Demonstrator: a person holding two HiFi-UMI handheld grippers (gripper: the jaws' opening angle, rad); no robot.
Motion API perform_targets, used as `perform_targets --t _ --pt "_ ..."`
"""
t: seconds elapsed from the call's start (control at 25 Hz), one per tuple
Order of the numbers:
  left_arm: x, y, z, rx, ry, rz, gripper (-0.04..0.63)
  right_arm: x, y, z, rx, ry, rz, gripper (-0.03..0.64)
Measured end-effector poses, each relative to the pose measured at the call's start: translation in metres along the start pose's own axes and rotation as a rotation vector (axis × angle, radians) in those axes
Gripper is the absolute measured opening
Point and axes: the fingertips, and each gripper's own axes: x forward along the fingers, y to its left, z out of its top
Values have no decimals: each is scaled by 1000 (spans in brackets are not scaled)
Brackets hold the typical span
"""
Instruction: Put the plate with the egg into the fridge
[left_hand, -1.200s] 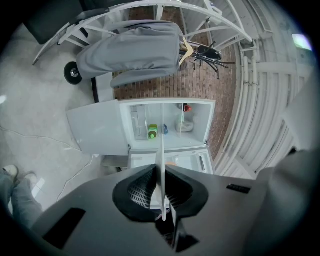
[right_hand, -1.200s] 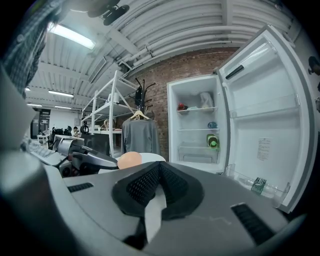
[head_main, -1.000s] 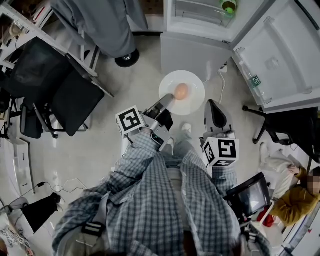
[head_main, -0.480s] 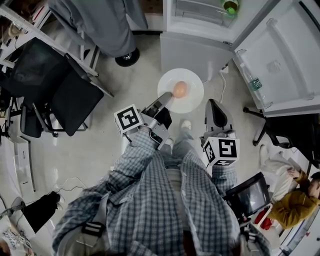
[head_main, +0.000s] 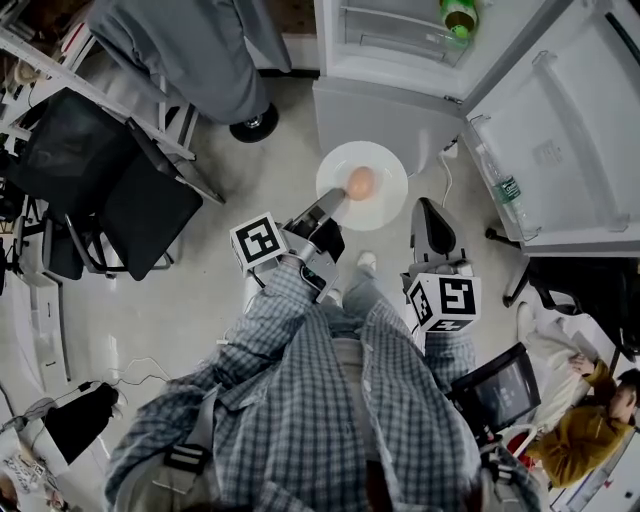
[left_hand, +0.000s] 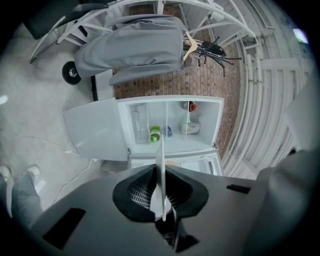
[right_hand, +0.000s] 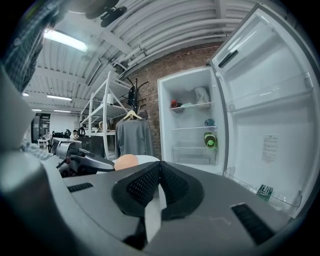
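A white plate (head_main: 385, 200) with a brown egg (head_main: 361, 183) on it hangs level above the floor in front of the open fridge (head_main: 390, 110). My left gripper (head_main: 335, 200) is shut on the plate's left rim. In the left gripper view the plate (left_hand: 160, 170) shows edge-on between the jaws, with the fridge (left_hand: 170, 125) beyond. My right gripper (head_main: 428, 210) is shut and empty, just right of the plate and apart from it. The right gripper view shows the egg (right_hand: 126, 161) and the plate (right_hand: 147, 159) to the left of its jaws (right_hand: 159, 192).
The fridge door (head_main: 560, 110) stands open to the right, with a bottle (head_main: 505, 185) in its shelf. A green bottle (head_main: 459, 14) lies on a fridge shelf. Black chairs (head_main: 130, 190) and a grey garment (head_main: 200, 50) are at left. A cable (head_main: 443, 175) runs on the floor.
The person has edged a little closer to the fridge, with one foot shifted. The plate stays in my left gripper, and the right gripper holds its place.
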Motion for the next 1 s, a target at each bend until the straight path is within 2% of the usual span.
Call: perform_targets --t 0.4,1.0 --pt "62 -8 16 9 -58 -2 26 39 -62 15 -11 -1 27 6" --pt "107 -8 27 27 -137 35 26 70 -118 31 -33 -16 86 6"
